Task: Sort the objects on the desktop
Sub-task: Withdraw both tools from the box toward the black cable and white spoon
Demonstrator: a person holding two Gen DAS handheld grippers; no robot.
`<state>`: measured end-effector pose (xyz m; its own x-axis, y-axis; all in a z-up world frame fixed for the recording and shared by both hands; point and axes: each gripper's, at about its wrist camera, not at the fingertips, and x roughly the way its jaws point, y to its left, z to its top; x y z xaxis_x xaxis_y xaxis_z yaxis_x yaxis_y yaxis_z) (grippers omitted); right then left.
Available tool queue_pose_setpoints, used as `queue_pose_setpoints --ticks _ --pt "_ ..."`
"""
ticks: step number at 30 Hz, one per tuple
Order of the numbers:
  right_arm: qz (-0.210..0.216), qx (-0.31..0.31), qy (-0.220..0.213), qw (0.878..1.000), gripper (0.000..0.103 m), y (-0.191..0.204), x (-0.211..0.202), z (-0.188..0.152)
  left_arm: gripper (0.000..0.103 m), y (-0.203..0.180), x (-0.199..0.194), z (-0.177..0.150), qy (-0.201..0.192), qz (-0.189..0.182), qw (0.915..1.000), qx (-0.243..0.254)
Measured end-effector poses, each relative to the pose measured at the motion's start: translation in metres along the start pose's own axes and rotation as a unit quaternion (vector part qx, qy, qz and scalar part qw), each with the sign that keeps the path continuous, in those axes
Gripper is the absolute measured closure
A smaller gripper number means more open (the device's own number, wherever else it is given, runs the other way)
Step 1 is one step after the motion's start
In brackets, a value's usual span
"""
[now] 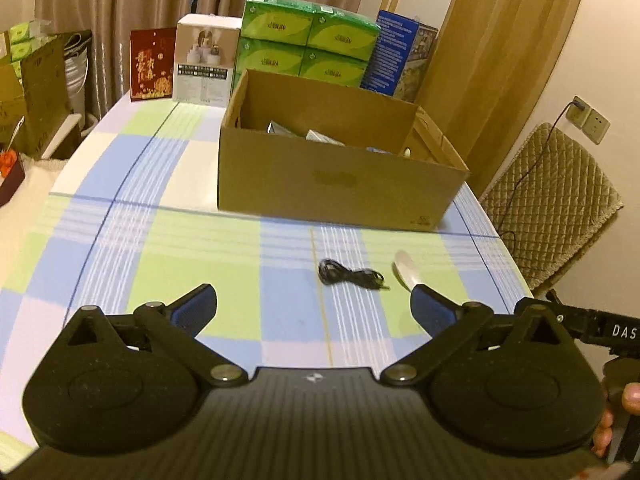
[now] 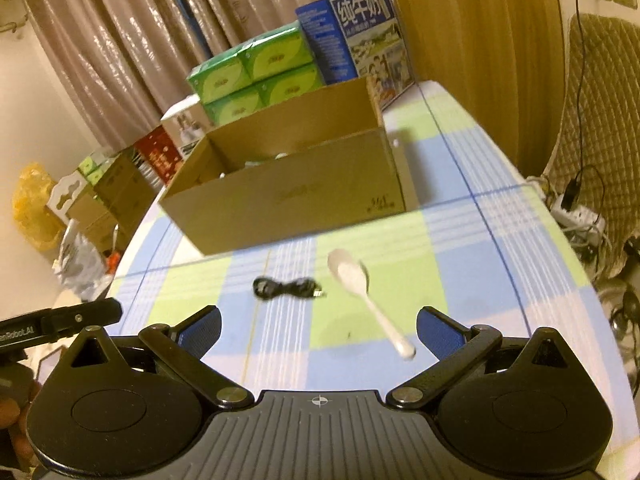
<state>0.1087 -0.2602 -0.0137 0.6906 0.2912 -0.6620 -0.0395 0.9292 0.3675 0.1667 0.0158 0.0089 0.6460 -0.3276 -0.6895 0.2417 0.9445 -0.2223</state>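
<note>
The table (image 1: 168, 248), under a blue, green and white check cloth, carries everything. Toward its far edge stands an open cardboard box (image 1: 336, 184) with a few items already inside, and behind that a row of packages: green tissue packs (image 1: 308, 40), a blue milk carton (image 2: 352, 32), a white box and a red one.

Between the cardboard box and the near edge lie the two things left to sort: a coiled black cable (image 1: 352, 274) and, just beside it toward the right edge, a white spoon (image 2: 360, 292), handle pointing to the near edge.

The left tool (image 1: 314, 312) and the right tool (image 2: 318, 330) both hover released, jaws wide, holding nothing.

The spoon is smooth and lies flat, so a pinch on its thin handle may slip or skid it toward the right edge. The cable is loose; gripped by one strand it could uncoil and snag on the box rim.
</note>
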Motion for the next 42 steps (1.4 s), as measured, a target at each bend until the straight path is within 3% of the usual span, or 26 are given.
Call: queue_pose_setpoints --ticks 9,24,36,42 --pt "0.005 0.024 0.014 1.000 0.002 -0.011 -0.016 -0.013 0.003 -0.007 -0.007 -0.023 0.026 0.007 0.9996 0.006" --pt "-0.002 0.012 0.010 1.000 0.002 -0.009 -0.029 -0.015 0.003 -0.017 -0.006 -0.032 0.026 -0.003 0.9986 0.046" --pt "-0.017 -0.033 0.011 0.999 0.002 -0.008 -0.026 -0.011 0.003 -0.026 0.007 -0.028 0.026 -0.020 0.9951 0.093" --pt "-0.020 -0.107 0.035 0.993 0.002 -0.005 -0.001 -0.002 0.003 -0.024 0.032 -0.023 0.044 -0.041 0.9868 0.150"
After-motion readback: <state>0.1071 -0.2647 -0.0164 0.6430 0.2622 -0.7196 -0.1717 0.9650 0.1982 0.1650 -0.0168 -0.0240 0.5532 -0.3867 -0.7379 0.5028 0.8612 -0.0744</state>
